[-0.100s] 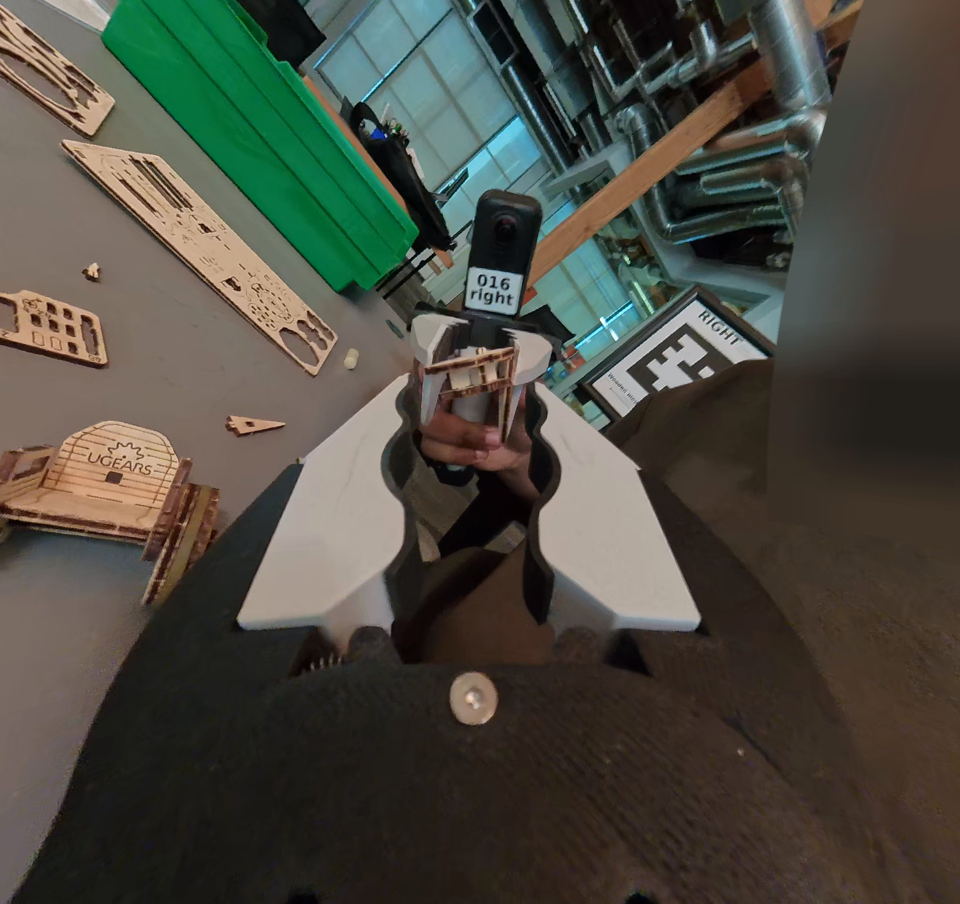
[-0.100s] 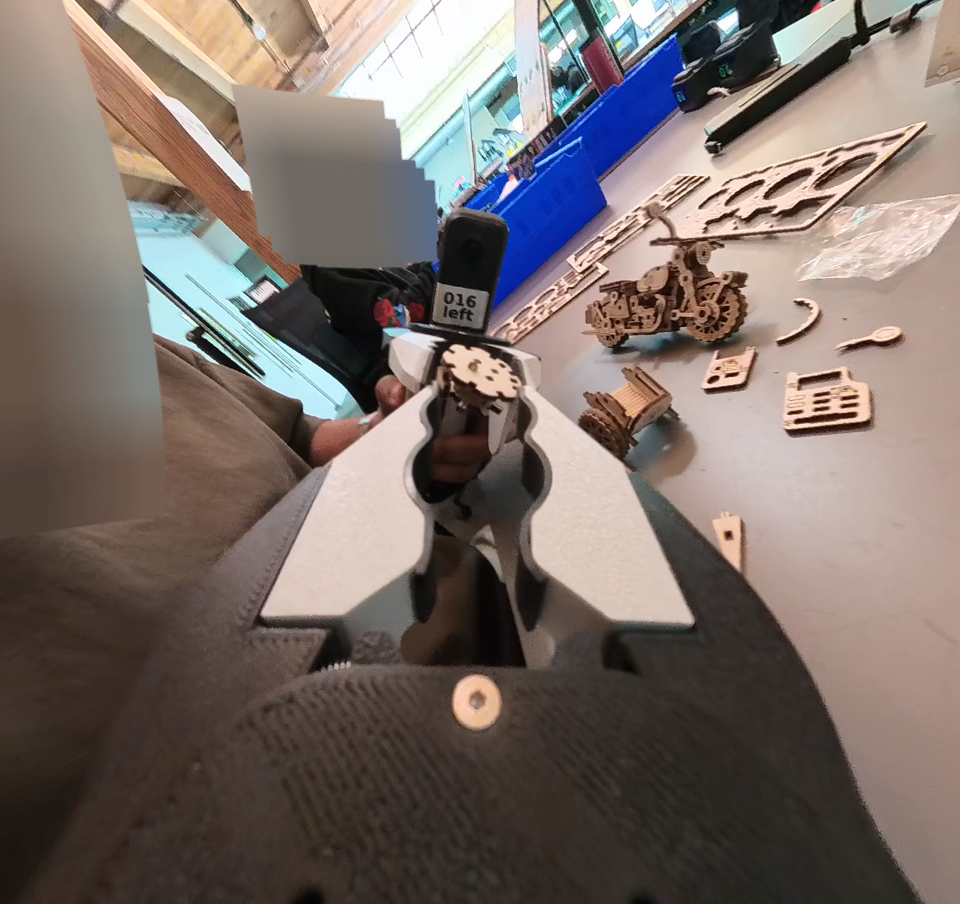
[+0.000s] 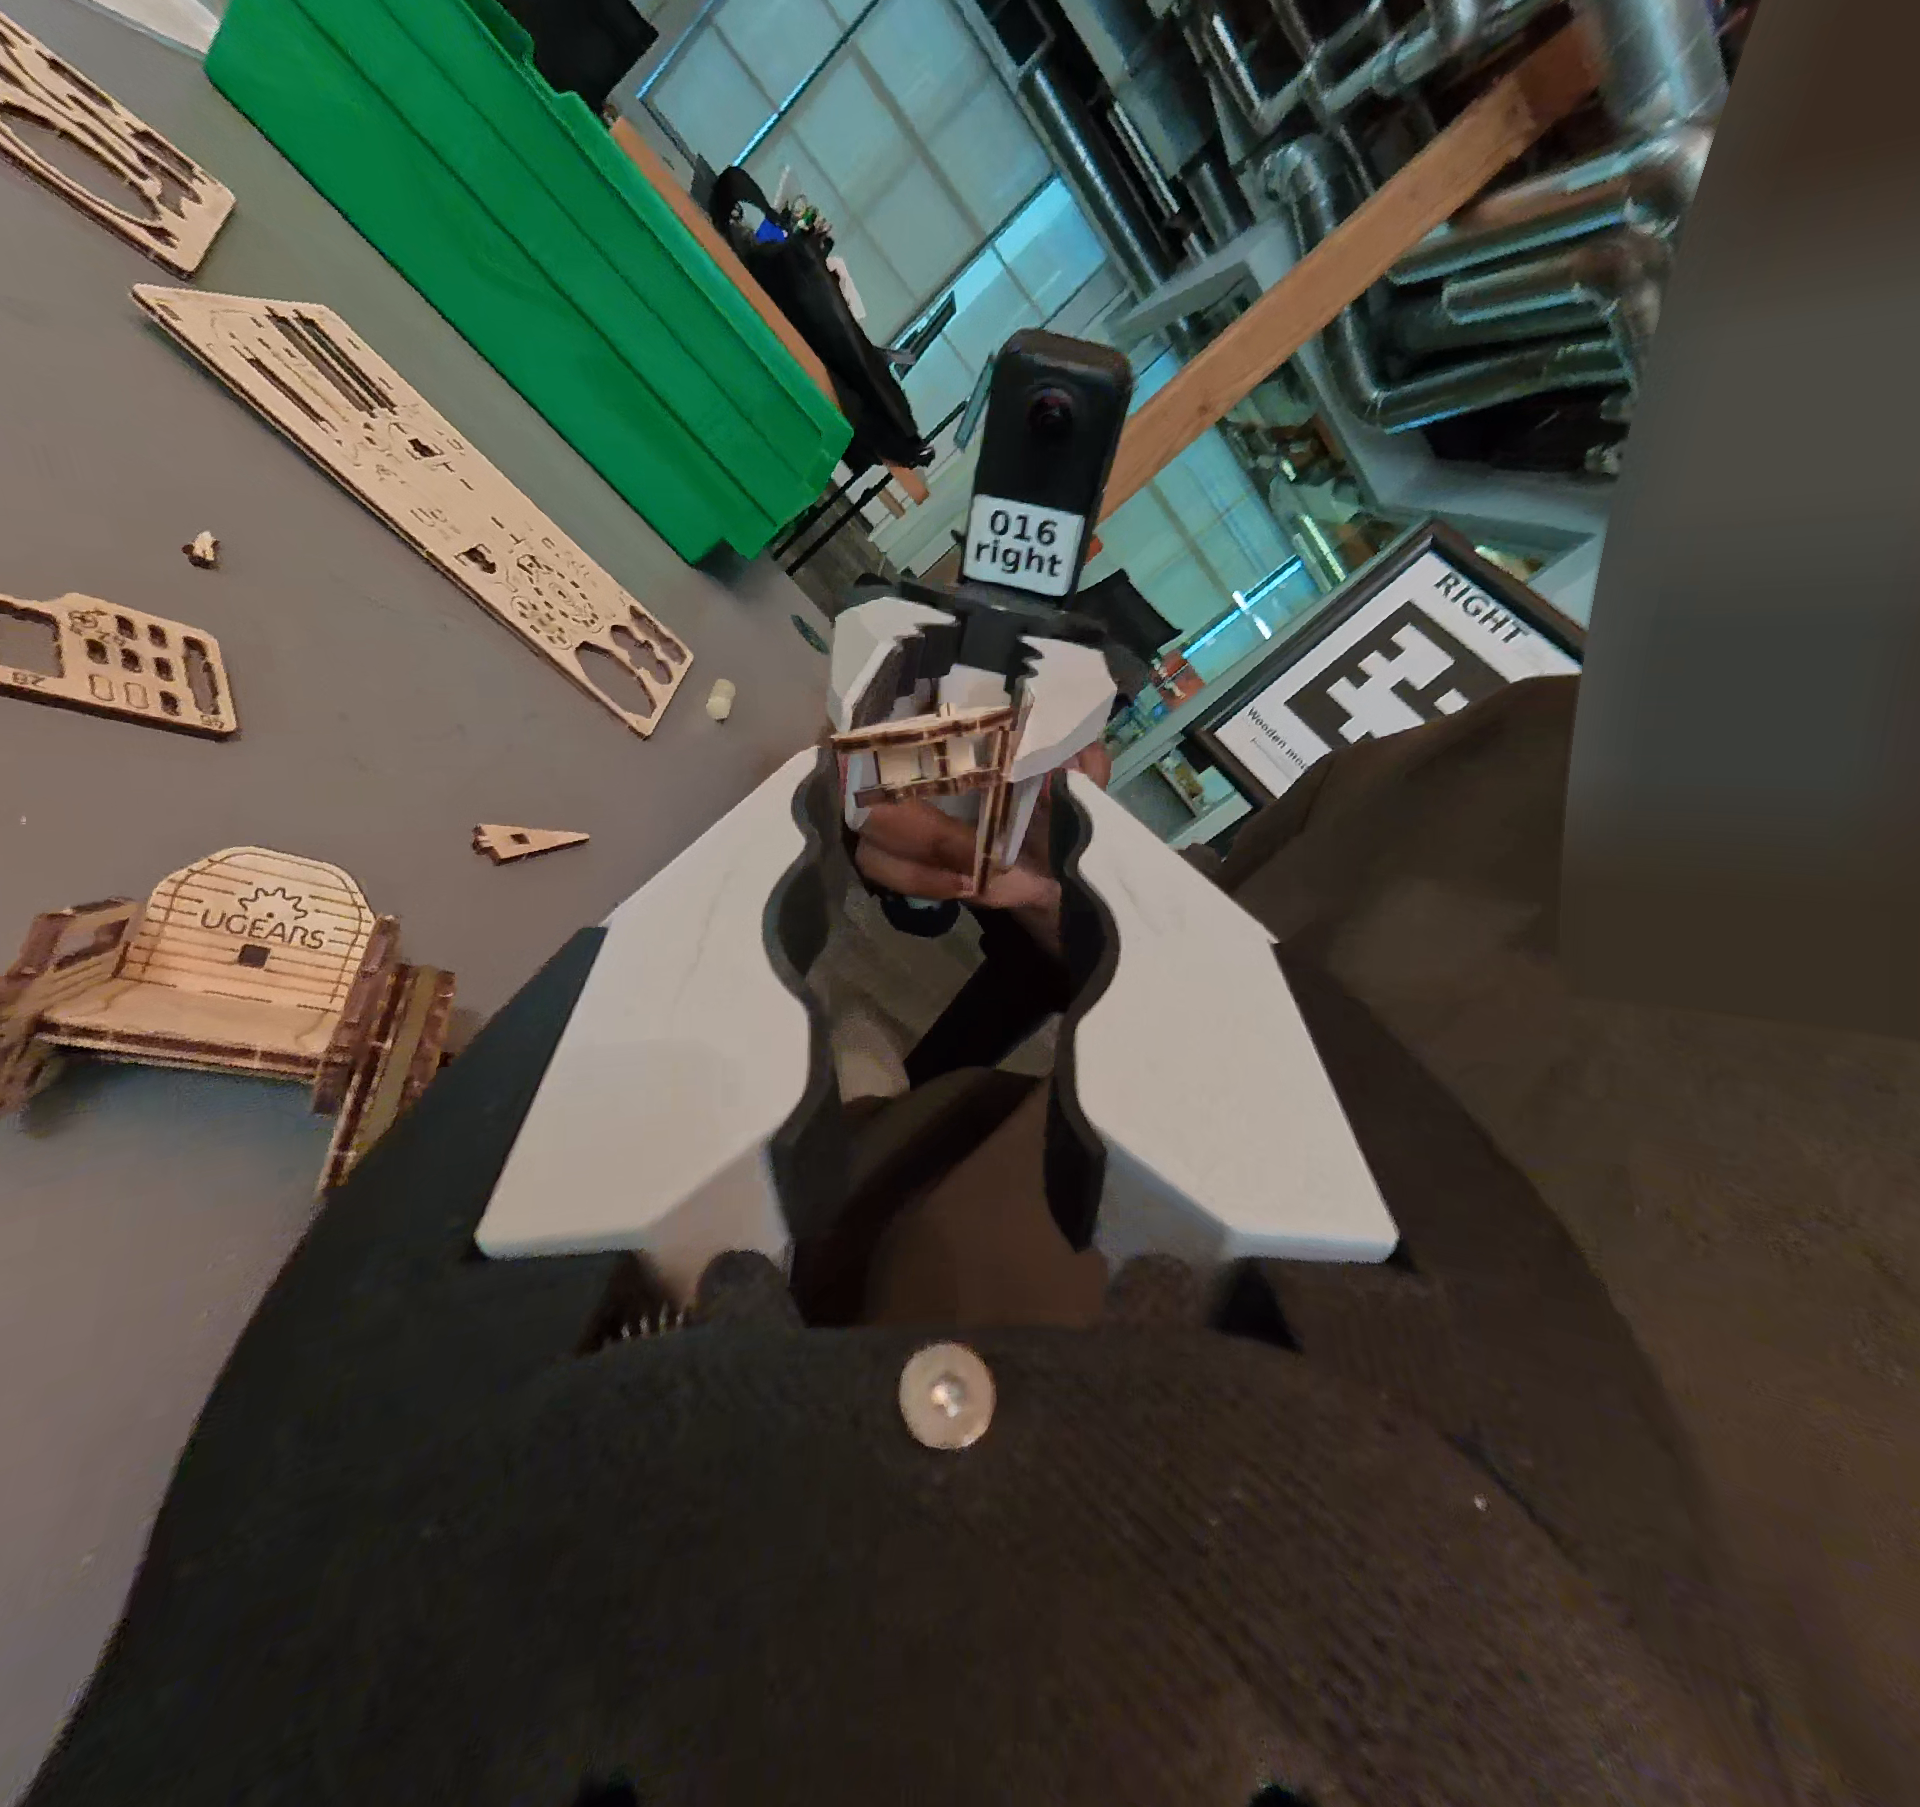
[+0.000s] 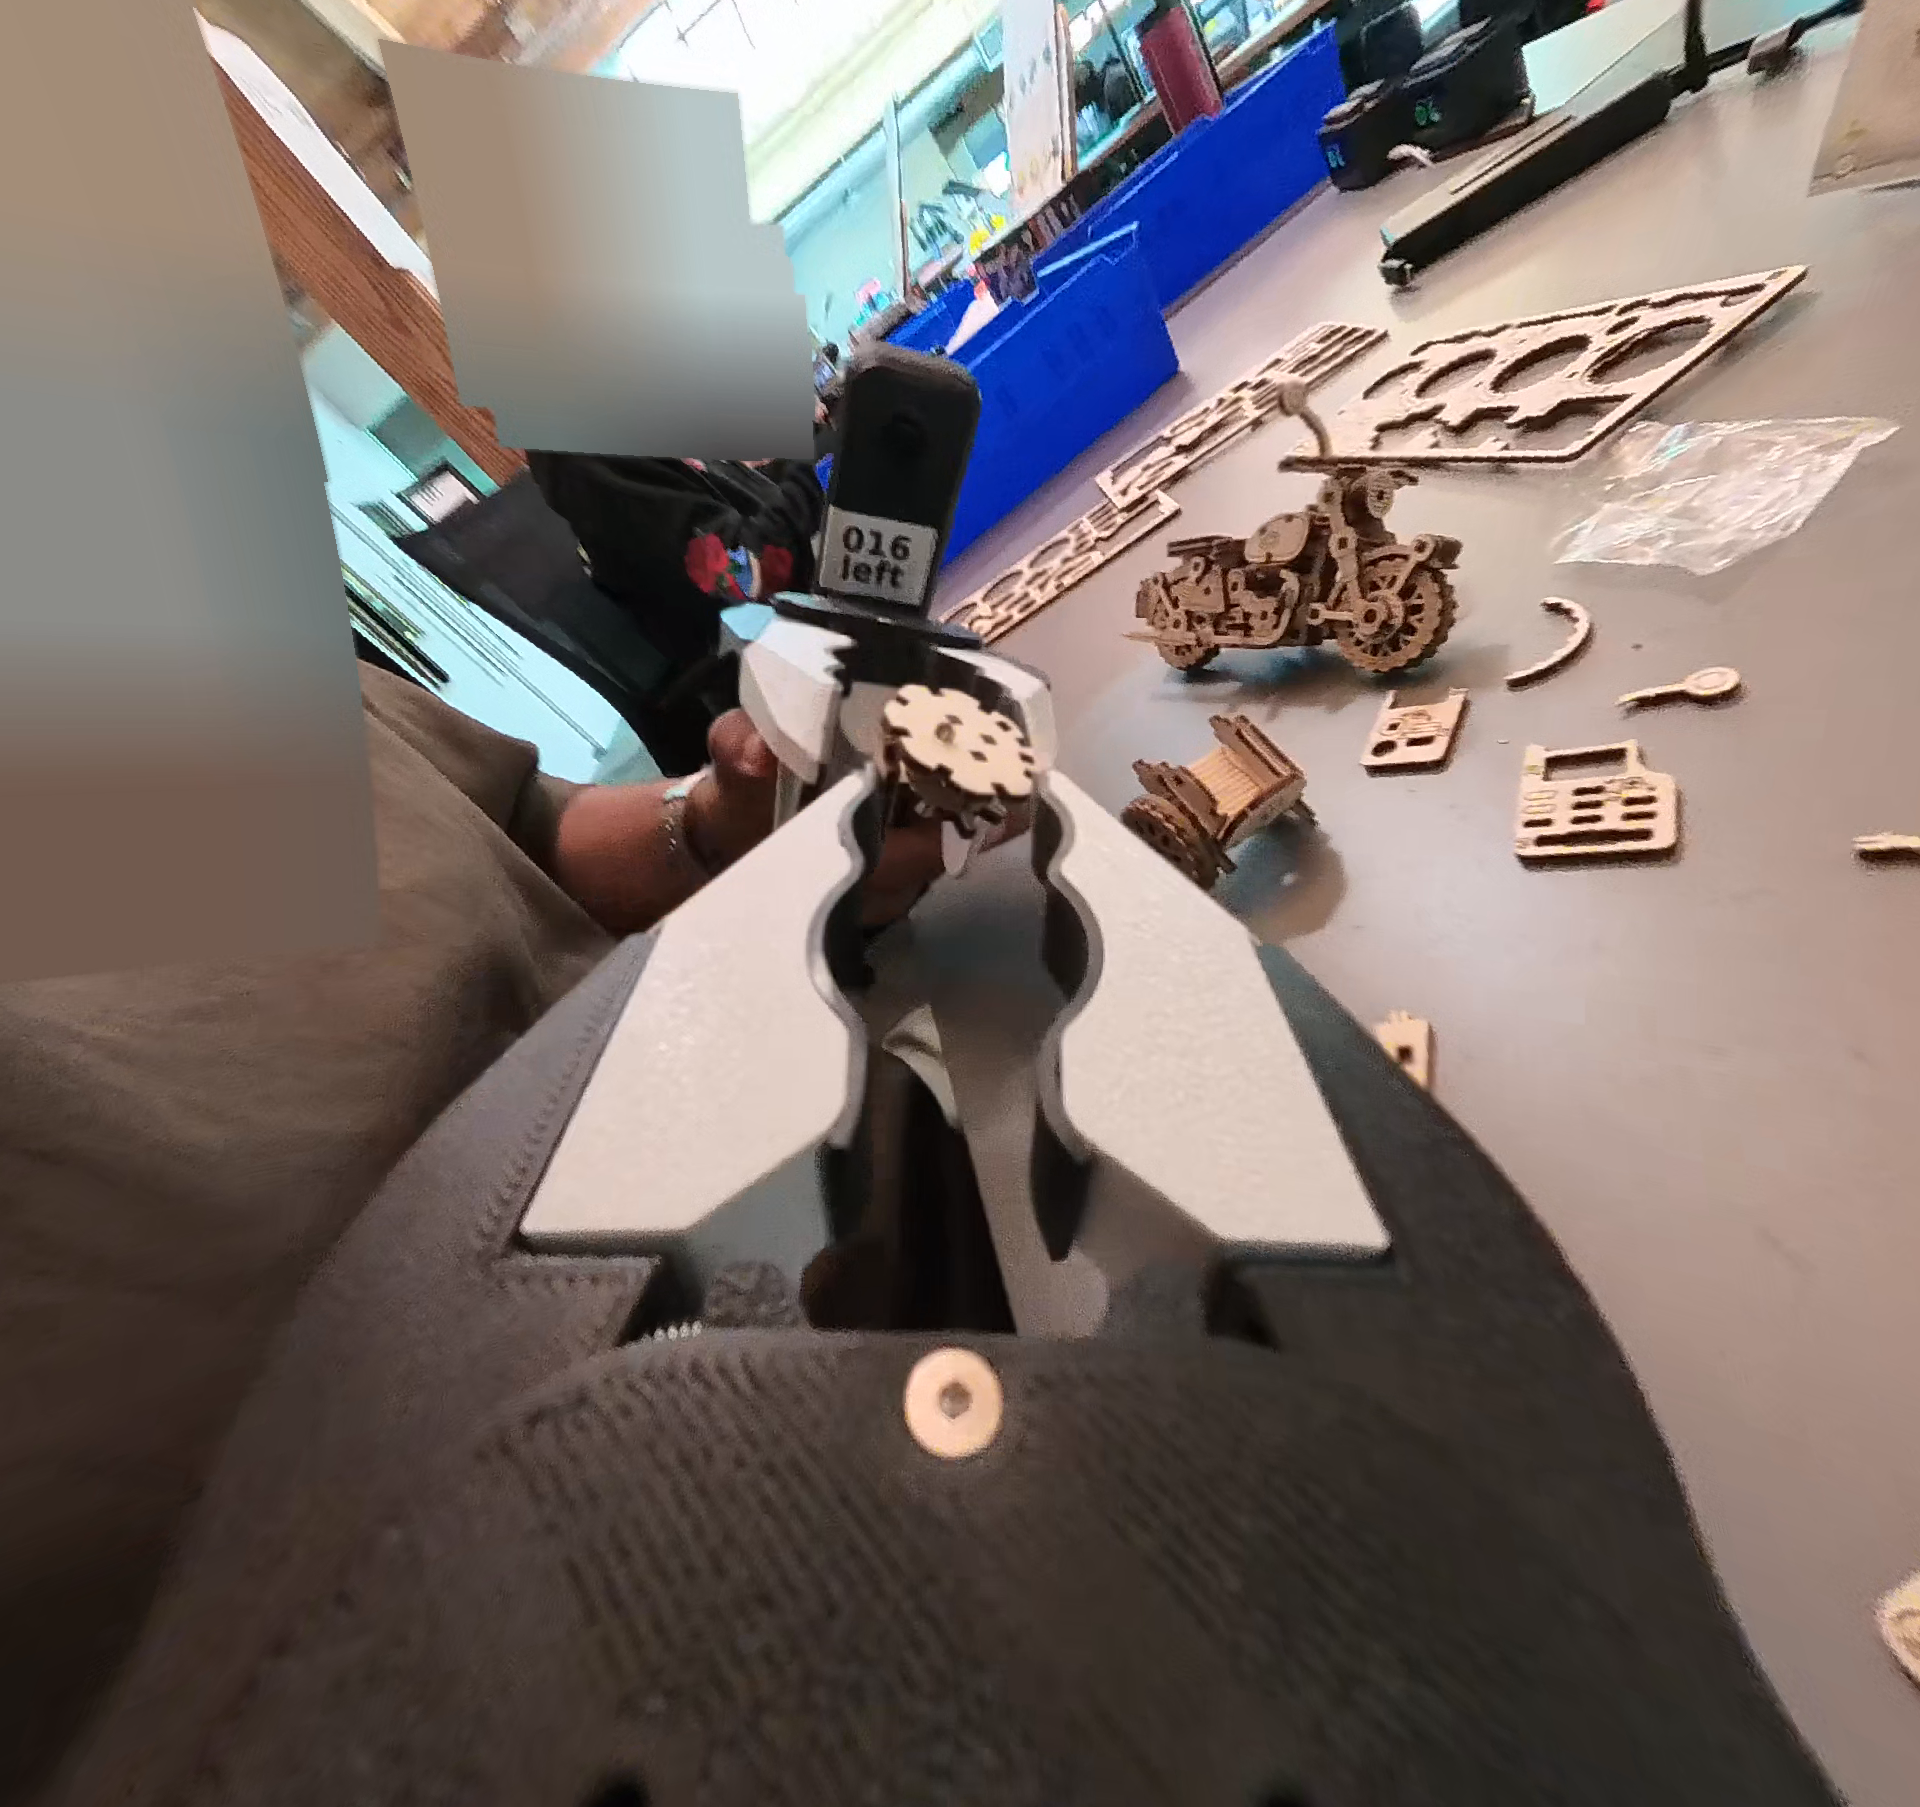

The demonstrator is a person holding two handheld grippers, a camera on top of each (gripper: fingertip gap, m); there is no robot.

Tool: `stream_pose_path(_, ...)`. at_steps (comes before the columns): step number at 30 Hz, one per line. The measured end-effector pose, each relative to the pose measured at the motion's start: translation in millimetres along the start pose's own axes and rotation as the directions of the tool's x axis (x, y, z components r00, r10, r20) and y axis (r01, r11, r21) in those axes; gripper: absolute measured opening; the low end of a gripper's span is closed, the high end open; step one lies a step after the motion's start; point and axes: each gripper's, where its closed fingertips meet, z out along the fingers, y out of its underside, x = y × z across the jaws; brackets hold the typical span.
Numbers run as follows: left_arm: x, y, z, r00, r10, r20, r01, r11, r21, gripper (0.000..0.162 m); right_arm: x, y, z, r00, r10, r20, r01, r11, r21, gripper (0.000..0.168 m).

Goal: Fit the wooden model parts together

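Your left claw (image 4: 940, 770) grips the gear wheel (image 4: 958, 751); your right claw (image 3: 940, 770) clamps the wooden frame (image 3: 930, 755). Each part faces the other at 12 o'clock, tips nearly meeting.

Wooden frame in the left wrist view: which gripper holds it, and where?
The wooden frame sits between the fingertips where the left gripper and right gripper meet; which one clamps it cannot be told.

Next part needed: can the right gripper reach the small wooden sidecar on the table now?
Probably not yet. The right gripper is up off the table with the gear assembly at its jaws. The table around the sidecar looks bare, so the way itself seems free.
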Motion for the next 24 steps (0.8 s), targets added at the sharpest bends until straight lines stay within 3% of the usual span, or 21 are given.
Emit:
stream_pose_path(3,-5,0,-3,0.999,0.014,0.029,-0.013,1.000,-0.014,0.028,1,5,1,0.998,-0.064,-0.028,0.063,0.997,-0.052,0.026)
stream_pose_path(7,-7,1,-4,1.000,0.008,0.028,-0.007,1.000,-0.025,0.027,1,9,2,0.993,-0.112,-0.048,0.108,0.990,-0.091,0.027)
stream_pose_path(12,-5,9,-2,1.000,-0.002,0.010,0.002,0.997,-0.072,0.028,-1,7,1,0.998,-0.057,-0.013,0.056,0.996,-0.067,0.026)
stream_pose_path(19,2,6,-2,0.996,-0.063,-0.058,0.061,0.998,-0.032,0.027,-6,2,1,0.999,-0.003,0.042,0.004,1.000,-0.025,0.027)
stream_pose_path(24,9,7,0,0.990,-0.094,-0.105,0.092,0.995,-0.028,0.027,-9,0,2,0.994,0.059,0.090,-0.059,0.998,-0.001,0.039)
